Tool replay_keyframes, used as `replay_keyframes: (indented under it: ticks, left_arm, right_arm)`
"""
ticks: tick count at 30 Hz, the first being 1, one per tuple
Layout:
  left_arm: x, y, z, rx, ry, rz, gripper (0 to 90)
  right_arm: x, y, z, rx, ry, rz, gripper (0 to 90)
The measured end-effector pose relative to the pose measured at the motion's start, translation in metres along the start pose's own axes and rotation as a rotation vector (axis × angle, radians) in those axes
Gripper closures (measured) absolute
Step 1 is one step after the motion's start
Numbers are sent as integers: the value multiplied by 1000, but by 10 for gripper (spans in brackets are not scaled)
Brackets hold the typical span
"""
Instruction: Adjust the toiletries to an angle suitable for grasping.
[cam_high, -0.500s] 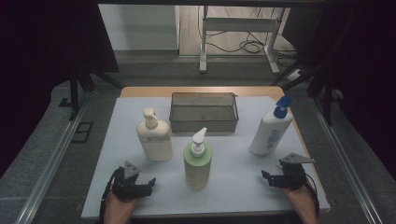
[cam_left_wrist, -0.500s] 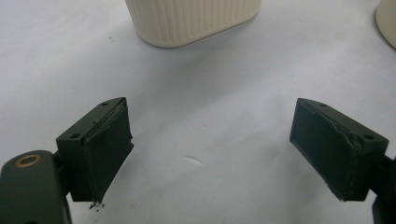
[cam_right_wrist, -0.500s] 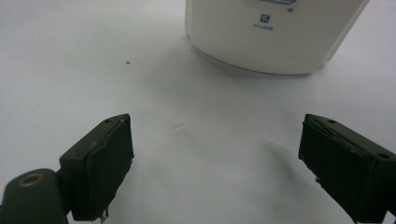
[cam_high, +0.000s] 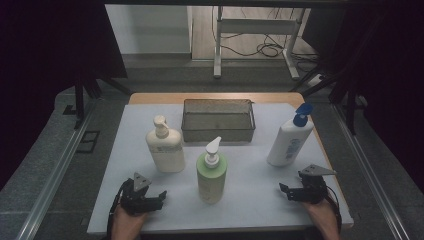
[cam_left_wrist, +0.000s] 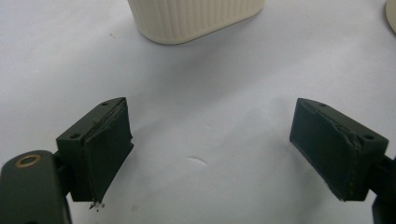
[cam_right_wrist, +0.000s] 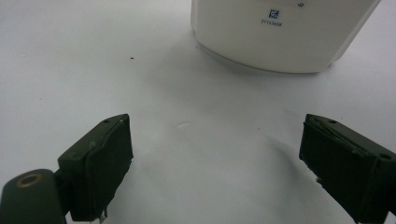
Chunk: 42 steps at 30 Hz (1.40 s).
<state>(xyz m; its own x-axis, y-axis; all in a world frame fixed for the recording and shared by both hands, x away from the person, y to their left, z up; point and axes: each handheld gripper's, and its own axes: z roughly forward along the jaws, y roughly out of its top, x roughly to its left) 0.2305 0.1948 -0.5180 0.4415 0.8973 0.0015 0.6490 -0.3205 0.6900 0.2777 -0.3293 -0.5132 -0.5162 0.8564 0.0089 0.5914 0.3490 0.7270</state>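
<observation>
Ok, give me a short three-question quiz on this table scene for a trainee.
1. How many pump bottles stand on the white mat?
2. True or false: the wire basket holds a bottle.
3. Which bottle is nearest the right claw: cream, green or blue-capped?

Key:
1. Three: cream bottle, green bottle, blue-capped white bottle.
2. False, it looks empty.
3. The blue-capped white bottle; both claws, left claw too, are open.

High view looks down over the table; gripper views skim it close.
</observation>
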Motion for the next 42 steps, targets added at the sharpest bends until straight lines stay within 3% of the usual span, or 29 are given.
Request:
replay_keyframes:
  ticks: [9,14,36,42]
  left_arm:
    - [2,0,0,-6,-1,0,128]
    - [3,0,0,-16,-14,-21,128]
    - [4,-2,5,13,-17,-29,125]
    - [4,-2,5,12,-16,-28,126]
  right_arm:
    - [0,0,0,-1,5,-1,94]
    - [0,0,-1,-3,9,-1,94]
    - [-5,4,-5,-14,49,1,124]
    - [-8,8,-8,-5,16,14,131]
